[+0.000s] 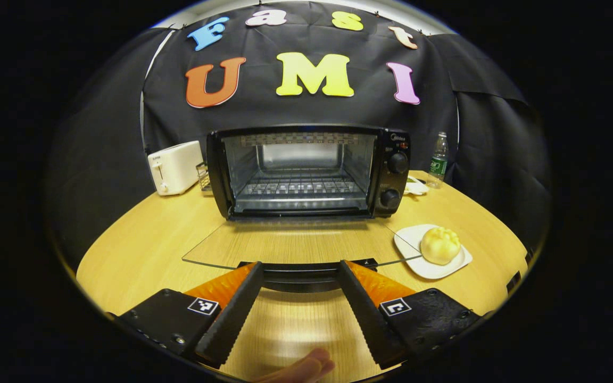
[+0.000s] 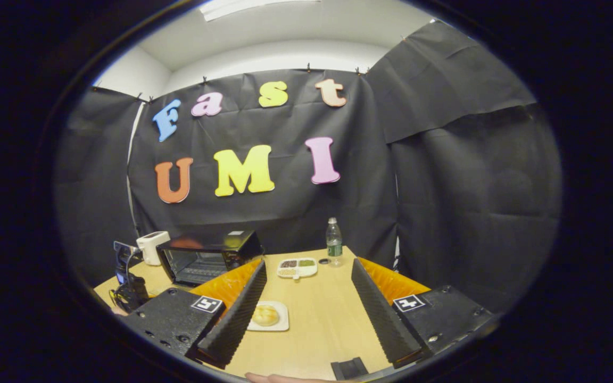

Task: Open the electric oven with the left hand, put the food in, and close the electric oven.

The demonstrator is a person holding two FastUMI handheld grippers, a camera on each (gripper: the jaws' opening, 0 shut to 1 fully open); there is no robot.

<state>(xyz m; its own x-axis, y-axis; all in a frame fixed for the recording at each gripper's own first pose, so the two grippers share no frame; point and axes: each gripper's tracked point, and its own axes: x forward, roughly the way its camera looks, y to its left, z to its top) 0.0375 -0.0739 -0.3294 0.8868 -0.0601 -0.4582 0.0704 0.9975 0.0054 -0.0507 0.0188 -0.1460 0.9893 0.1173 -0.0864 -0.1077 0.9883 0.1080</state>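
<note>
Spread-fingered, right gripper (image 2: 306, 314) hangs above the bun (image 2: 265, 315) (low, left of centre), nearer it than the parted left gripper (image 1: 300, 308) at the oven (image 1: 306, 173) door.

I'm facing a black electric oven (image 1: 306, 173) on my light wooden table (image 1: 141, 239). A pale yellow bun (image 1: 439, 245) is sitting on a white plate (image 1: 418, 263).

The black electric oven with two round knobs (image 1: 306, 173) stands upright at the back of the desk, its glass door (image 1: 290, 246) folded fully down and lying flat, exposing the wire rack (image 1: 298, 187). The pale yellow round bun (image 1: 439, 245) rests on a white square plate (image 1: 428, 267) on the desk, just beside the open door's right corner.
</note>
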